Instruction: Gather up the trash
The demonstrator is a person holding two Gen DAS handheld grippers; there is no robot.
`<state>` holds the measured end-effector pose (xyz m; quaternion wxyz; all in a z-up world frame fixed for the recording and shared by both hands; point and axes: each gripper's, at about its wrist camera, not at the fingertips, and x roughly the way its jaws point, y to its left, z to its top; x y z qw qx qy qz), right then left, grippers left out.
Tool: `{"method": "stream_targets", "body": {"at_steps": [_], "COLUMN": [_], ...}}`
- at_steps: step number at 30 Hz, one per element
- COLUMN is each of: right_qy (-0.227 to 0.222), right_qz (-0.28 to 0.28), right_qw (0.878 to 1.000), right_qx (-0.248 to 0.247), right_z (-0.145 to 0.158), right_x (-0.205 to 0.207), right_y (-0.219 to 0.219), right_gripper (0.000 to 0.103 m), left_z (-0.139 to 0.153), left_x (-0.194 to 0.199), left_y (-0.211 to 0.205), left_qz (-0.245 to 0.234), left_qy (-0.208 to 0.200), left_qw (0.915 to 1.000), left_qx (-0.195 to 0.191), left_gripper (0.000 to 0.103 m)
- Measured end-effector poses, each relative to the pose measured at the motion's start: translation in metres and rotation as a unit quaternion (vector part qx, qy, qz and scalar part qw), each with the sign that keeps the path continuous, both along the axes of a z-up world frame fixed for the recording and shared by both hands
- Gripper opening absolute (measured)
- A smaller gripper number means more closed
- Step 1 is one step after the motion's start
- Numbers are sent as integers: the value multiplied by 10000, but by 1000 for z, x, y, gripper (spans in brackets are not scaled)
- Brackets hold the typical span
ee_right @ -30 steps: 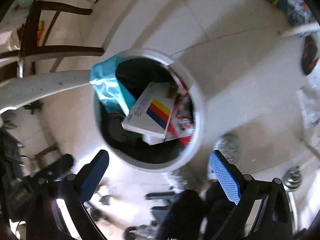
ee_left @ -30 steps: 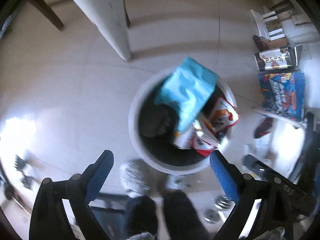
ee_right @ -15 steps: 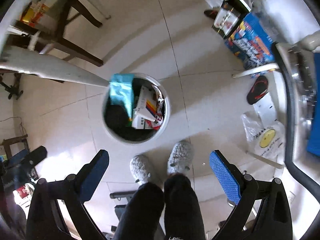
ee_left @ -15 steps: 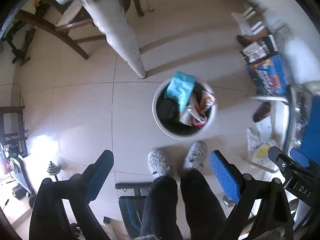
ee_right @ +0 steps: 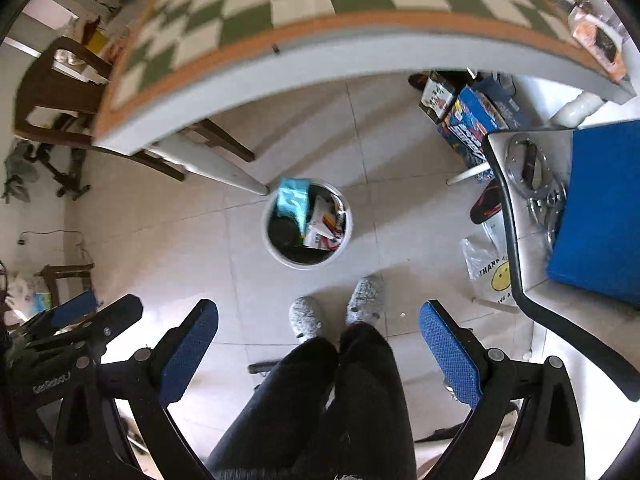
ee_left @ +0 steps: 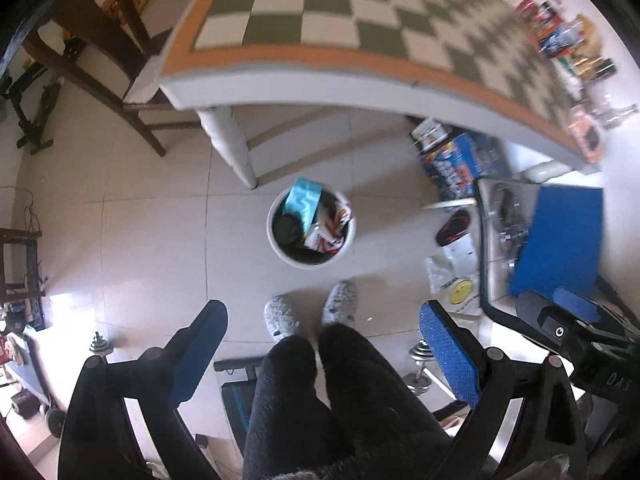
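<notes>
Held high above the floor, both pairs of jaws spread wide and empty: left gripper [ee_left: 322, 344], right gripper [ee_right: 318, 340]. Below and ahead of the jaws, one white bin [ee_left: 276, 240], well apart from either tool, roughly centred between each pair of pads. Seen inside: one teal pouch [ee_left: 305, 202] leaning on the far rim, long axis running away from the jaws; one dark round item; a few printed wrappers, too jumbled to count. Two grey slippers [ee_right: 306, 316] between bin and jaws. Beyond the bin, one checkered table [ee_right: 280, 0], with packets at its far right edge, probably the next pick-up, nearer the right gripper. Neither tool clearly closer to the bin.
</notes>
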<state>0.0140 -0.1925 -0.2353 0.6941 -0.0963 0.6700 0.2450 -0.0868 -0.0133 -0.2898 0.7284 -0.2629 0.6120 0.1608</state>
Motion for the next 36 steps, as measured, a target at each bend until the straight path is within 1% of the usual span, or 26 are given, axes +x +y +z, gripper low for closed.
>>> {"method": "stream_targets", "body": {"at_steps": [1,5,10,15,19,20,23,27,36], "right_qy": [5,27,210,128,39,5,-10,-8,20], "right_qz": [-2,62,206,429,629,675,753,824,917], "right_qw": [10000,9994,9980,9961,9940,9936,9924,9910,9896], "right_qx": [75,335,555,759,893,901,974,1059,1112], "right_z": [15,65,107,150,177,182,196,208,216], "right_x": [-1,-9,-16,-24,-29,-30,-32,-35,-42], "right_y": [-2,-7,-13,-15,-16,-16,-15,-13,-13], "right_gripper": [102,102,102,102,103,103,103,103,103], "left_z": [13,50,86,117,137,139,149,157,163], "left_x": [-2,-10,-20,-30,-36,-37,-43,-48,-56], "left_y": [0,-1,1,3,-1,-1,-2,-2,0], "left_qz": [-4,-36,26,67,0,8,24,59,75], "left_qy": [-114,-417,-755,-1060,-1260,-1297,-1420,-1508,-1592], "left_qw": [9999,9991,9967,9932,9908,9903,9882,9870,9856], "left_qx": [-49,-100,-308,-475,-488,-502,-569,-549,-560], "left_gripper": [98,98,98,98,99,103,103,103,103]}}
